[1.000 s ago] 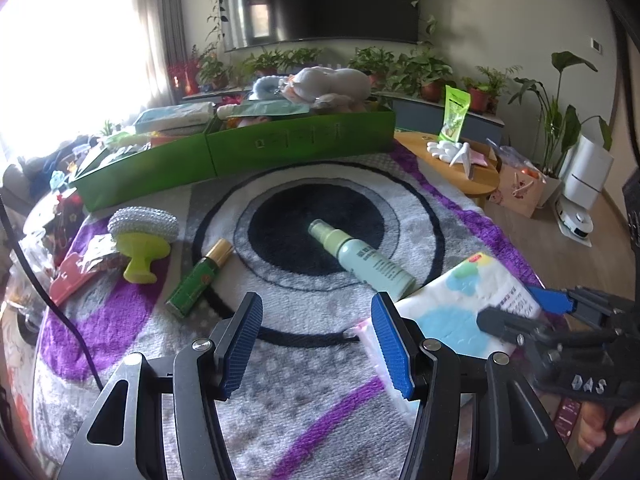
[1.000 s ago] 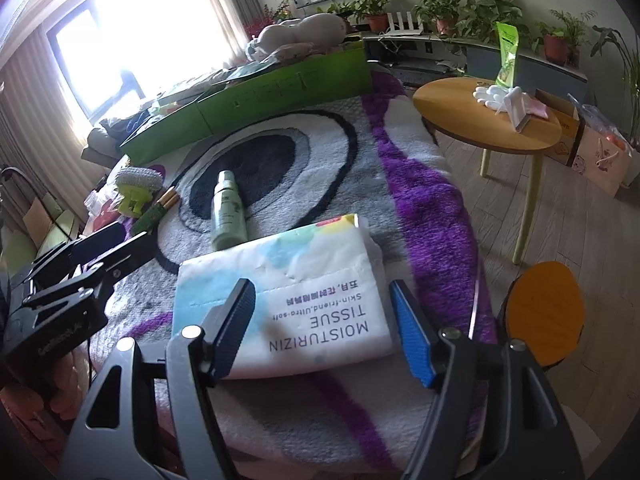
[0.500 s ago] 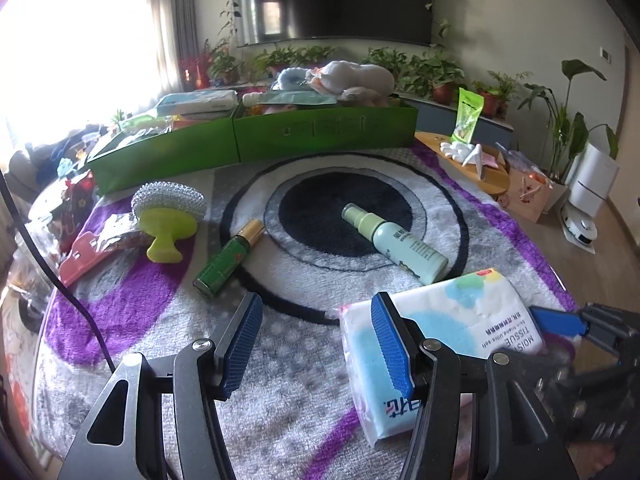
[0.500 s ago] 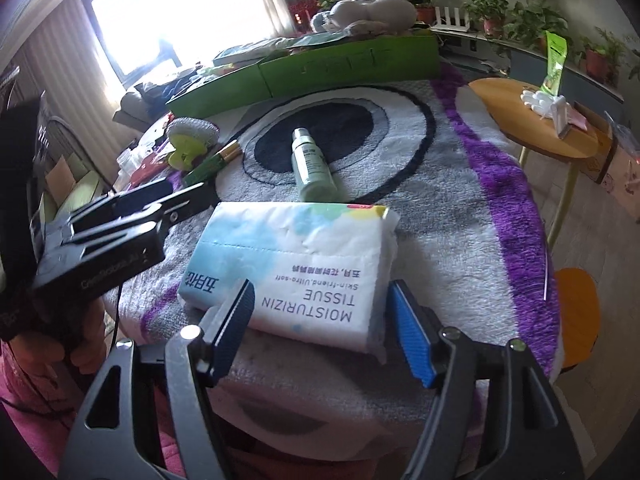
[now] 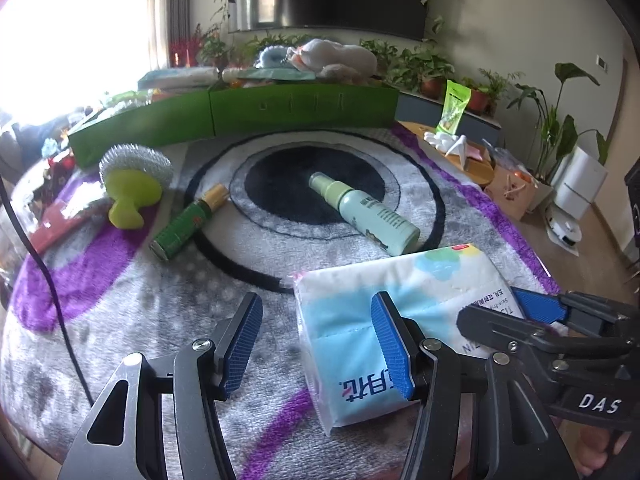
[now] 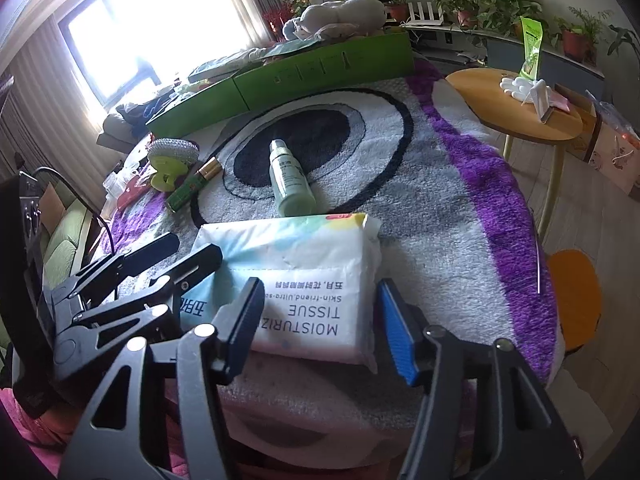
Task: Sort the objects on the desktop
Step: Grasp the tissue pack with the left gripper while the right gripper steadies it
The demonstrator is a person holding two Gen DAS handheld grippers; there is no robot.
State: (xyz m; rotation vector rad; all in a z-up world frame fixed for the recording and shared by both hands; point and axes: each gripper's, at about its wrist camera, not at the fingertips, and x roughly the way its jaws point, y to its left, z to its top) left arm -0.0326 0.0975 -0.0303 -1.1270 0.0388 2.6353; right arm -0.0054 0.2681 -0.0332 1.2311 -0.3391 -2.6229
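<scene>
A pack of moisturizing tissue [image 6: 304,276] lies at the near edge of the rug-covered bench [image 5: 120,320], between two spread claws. The right claw [image 6: 316,328] straddles the pack's end without pinching it; the left claw [image 5: 316,344] gapes beside its corner. Beyond, a pale green spray bottle [image 5: 364,212], a dark green bottle [image 5: 188,224] and a scrubber [image 5: 132,180] lie well apart before green boxes [image 5: 240,116].

The left black two-finger gripper with blue ribbed pads [image 5: 316,340] sits low with its jaws spread wide. The right black two-finger gripper with blue ribbed pads [image 6: 320,322] is likewise spread wide, angled in close beside the left one.
</scene>
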